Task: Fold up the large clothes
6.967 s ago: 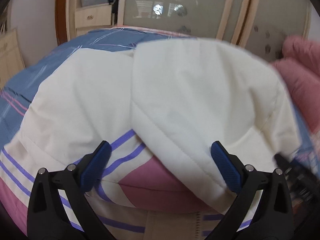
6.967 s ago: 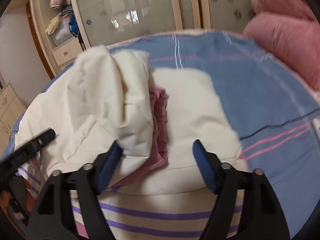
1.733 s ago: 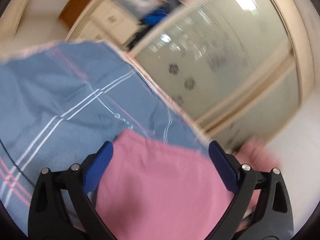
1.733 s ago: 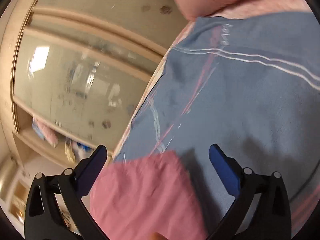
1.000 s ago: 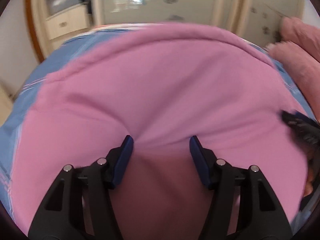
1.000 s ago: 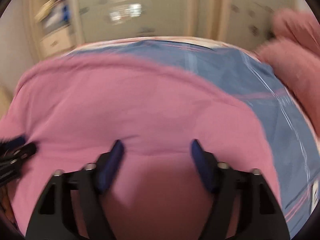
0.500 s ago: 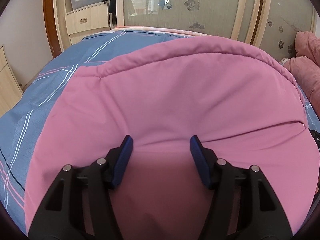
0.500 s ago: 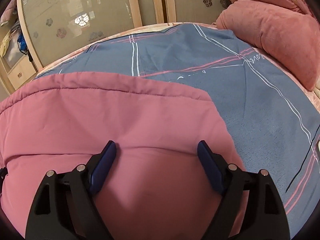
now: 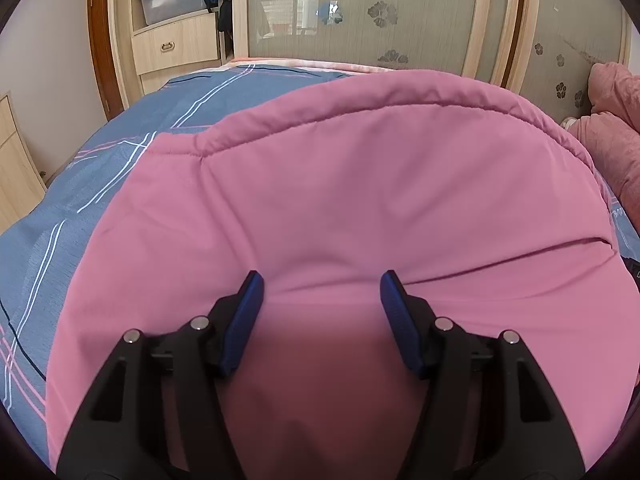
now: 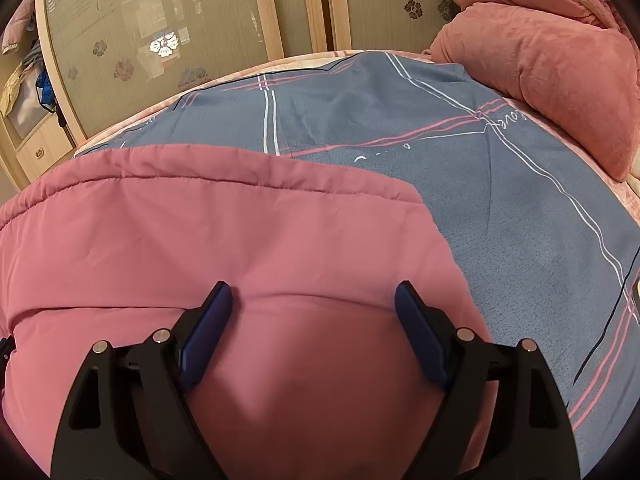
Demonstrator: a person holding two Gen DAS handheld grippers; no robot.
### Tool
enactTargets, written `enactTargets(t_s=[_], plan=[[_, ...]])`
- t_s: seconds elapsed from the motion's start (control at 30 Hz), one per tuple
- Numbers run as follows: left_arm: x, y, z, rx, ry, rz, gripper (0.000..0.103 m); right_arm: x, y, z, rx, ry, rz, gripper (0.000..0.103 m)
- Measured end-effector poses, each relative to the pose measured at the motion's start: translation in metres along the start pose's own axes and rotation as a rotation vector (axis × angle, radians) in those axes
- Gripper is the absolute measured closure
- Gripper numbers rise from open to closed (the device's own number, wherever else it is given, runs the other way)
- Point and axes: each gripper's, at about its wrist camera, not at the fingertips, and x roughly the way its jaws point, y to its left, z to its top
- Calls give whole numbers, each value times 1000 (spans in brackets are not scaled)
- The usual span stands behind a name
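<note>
A large pink padded jacket (image 9: 360, 200) lies folded over on the blue bed, its stitched edge curving across the far side; it also fills the right wrist view (image 10: 200, 240). My left gripper (image 9: 322, 284) is open, its blue pads resting just over the pink fabric near the front fold. My right gripper (image 10: 314, 296) is open too, jaws wide, hovering over the jacket's right half. Neither holds cloth. A crease (image 9: 560, 248) runs across the jacket's right side.
The blue bedspread (image 10: 480, 200) with white and pink lines extends right and back. Pink pillows (image 10: 552, 64) pile at the right. Wardrobe sliding doors (image 9: 360, 12) and a drawer unit (image 9: 176, 48) stand behind the bed.
Both grippers have stayed over the folded pink jacket, moving slightly closer to it. The right jaws stay wide open. The jacket has settled flat since the blurred swing a second ago.
</note>
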Motion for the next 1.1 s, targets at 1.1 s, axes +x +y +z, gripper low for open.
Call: enactTargets(t_s=[1.1], plan=[[11,-60,21,77,28,-99,11,8,96,15,-207,58,161,3]])
